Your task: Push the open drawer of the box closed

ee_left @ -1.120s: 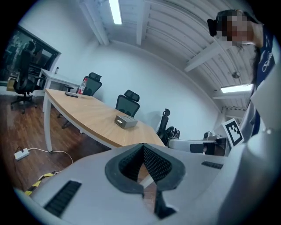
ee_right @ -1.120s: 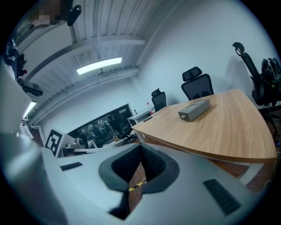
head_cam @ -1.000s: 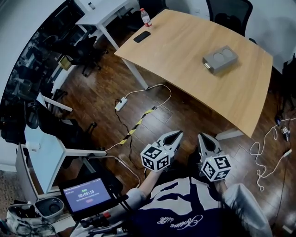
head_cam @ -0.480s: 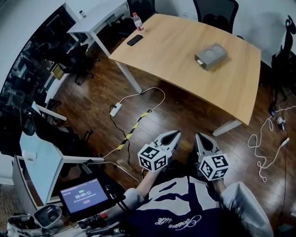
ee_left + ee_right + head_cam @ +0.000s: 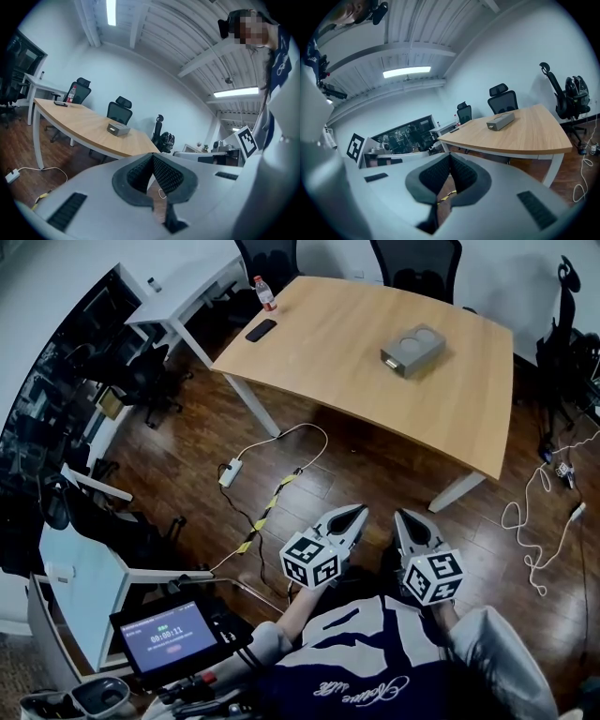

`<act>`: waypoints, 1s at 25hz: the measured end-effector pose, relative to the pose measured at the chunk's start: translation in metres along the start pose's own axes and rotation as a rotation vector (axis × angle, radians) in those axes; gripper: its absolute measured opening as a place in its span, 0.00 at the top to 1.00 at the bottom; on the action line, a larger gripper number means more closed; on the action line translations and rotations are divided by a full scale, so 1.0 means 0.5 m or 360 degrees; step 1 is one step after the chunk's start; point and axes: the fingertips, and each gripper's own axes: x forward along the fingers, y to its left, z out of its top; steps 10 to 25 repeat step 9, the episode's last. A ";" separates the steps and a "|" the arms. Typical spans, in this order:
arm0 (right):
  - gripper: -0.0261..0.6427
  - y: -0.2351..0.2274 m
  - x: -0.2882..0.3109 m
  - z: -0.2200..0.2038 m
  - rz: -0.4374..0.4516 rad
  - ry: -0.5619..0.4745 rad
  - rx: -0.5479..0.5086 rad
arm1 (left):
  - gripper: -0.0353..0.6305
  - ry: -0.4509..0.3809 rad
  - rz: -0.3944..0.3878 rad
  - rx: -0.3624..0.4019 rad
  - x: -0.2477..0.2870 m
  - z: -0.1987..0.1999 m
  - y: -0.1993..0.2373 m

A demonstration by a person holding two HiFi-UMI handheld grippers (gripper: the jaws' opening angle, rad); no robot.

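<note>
A small grey box [image 5: 412, 349] with two round recesses on top sits on the far part of a wooden table [image 5: 347, 362]; its drawer end faces the near left. The box also shows as a small block [image 5: 118, 128] in the left gripper view and as the same block [image 5: 500, 121] in the right gripper view. My left gripper [image 5: 356, 510] and right gripper [image 5: 401, 516] are held close to my body, over the floor, well short of the table. Both are shut with nothing between their jaws.
A black phone [image 5: 261, 330] and a bottle [image 5: 265, 293] lie at the table's far left corner. Office chairs [image 5: 417, 266] stand behind the table. A power strip [image 5: 230, 472] and cables lie on the wood floor. A tablet on a stand [image 5: 171, 637] is at my near left.
The head view has shifted: the table and box now sit further left and higher in the picture. Both grippers keep the same place near my body, still shut.
</note>
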 end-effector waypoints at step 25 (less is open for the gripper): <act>0.96 0.015 0.000 -0.013 -0.0002 0.0006 -0.0002 | 0.95 -0.0014 0.0033 -0.0003 -0.028 -0.002 0.015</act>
